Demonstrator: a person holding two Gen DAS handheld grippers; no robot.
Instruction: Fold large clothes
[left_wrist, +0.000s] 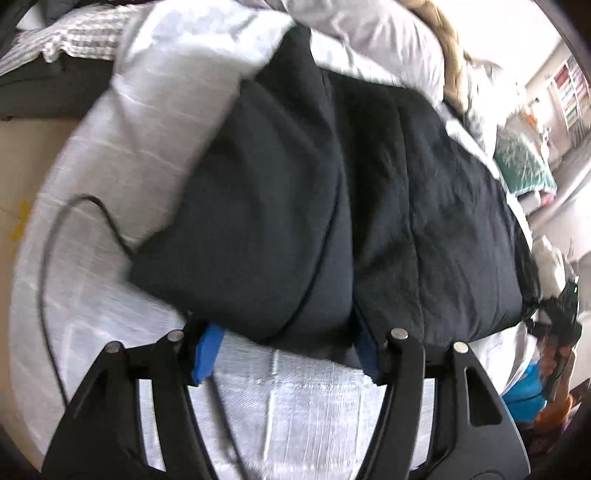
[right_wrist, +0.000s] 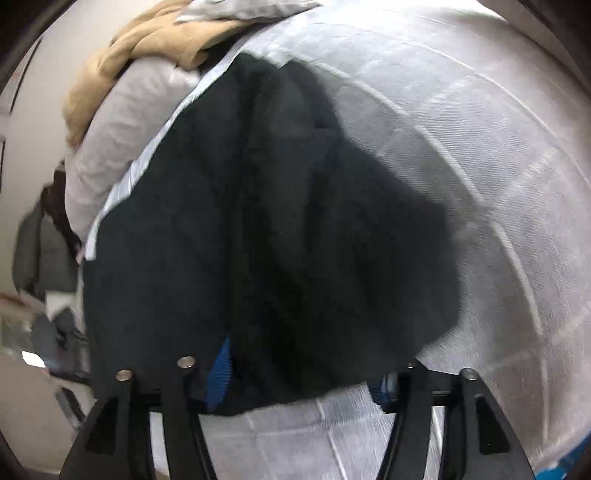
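Through the left wrist view, the left tool (left_wrist: 286, 350) stands spread, its blue pads (left_wrist: 208, 352) at the near hem of the dark garment (left_wrist: 332, 206), which lies on the white cloth-covered surface (left_wrist: 306, 398); a black cable (left_wrist: 51, 258) runs at nine o'clock. Through the right wrist view, the right tool (right_wrist: 303, 376) also gapes, garment (right_wrist: 258, 229) bunched between its fingers; a tan garment (right_wrist: 122, 55) sits at eleven o'clock.

garment (left_wrist: 369, 206): black, plain, no print; same in right view (right_wrist: 266, 236)
bed cover (left_wrist: 306, 398): white, faint woven grid lines
left gripper (left_wrist: 288, 354): black arms, blue pads, silver pins
right gripper (right_wrist: 303, 380): black arms, blue pads
cable (left_wrist: 48, 258): black, near left
far-left cloth (left_wrist: 74, 37): grey-white check
tan cloth (right_wrist: 122, 62): beige, far
cushion (left_wrist: 524, 162): teal, white flecks, far right
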